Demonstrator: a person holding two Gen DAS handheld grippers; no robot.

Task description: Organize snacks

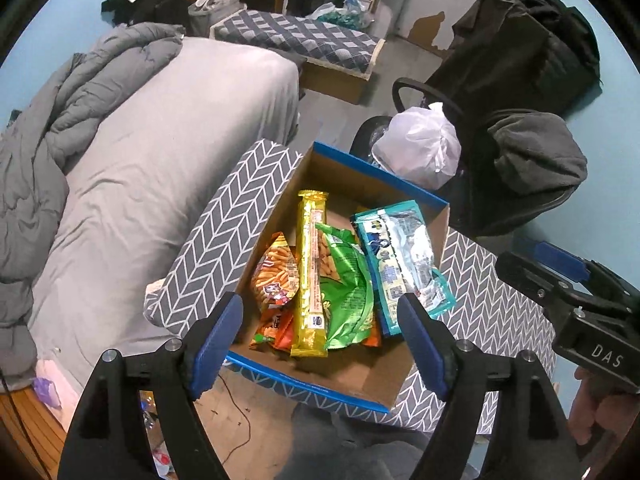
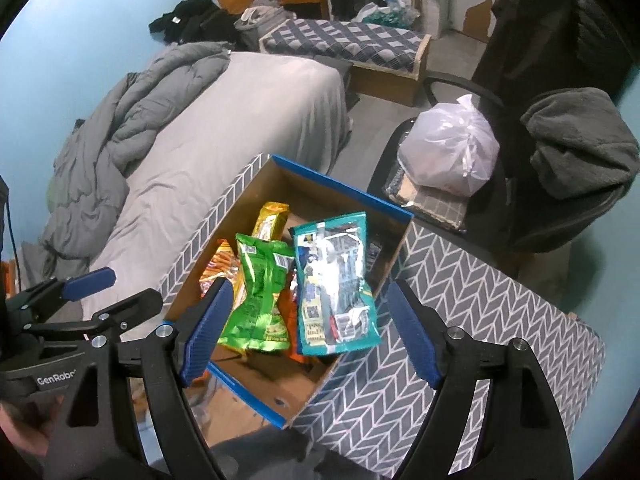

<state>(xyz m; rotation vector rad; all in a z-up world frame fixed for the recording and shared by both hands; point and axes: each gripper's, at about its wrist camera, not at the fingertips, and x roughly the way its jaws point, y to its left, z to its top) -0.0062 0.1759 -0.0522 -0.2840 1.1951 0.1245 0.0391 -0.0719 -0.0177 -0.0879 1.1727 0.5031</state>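
Both grippers hover over box (image 1: 360,396), jaws apart, nothing held: left gripper (image 1: 320,332), right gripper (image 2: 310,308). Snacks piled mid-frame: green bag (image 2: 260,300), teal pack (image 2: 336,280).

Blue walls (image 1: 52,36) — grey bed (image 1: 180,128)

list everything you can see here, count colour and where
cardboard box: one, brown with blue rim, open, on the patterned surface
patterned surface: one, grey with white chevrons, under the box
yellow packet: one, long, in the box
green bag: one, in the box, mid
teal pack: one, in the box, right side
orange snack bags: at least two, in the box, left side
bed: one, grey sheet, left
duvet: one, grey, bunched on the bed
white plastic bag: one, on the black chair
black chair: one, right, draped in dark clothes
left claw: one, black with blue pads, open, empty, above the box
right claw: one, same colours, open, empty
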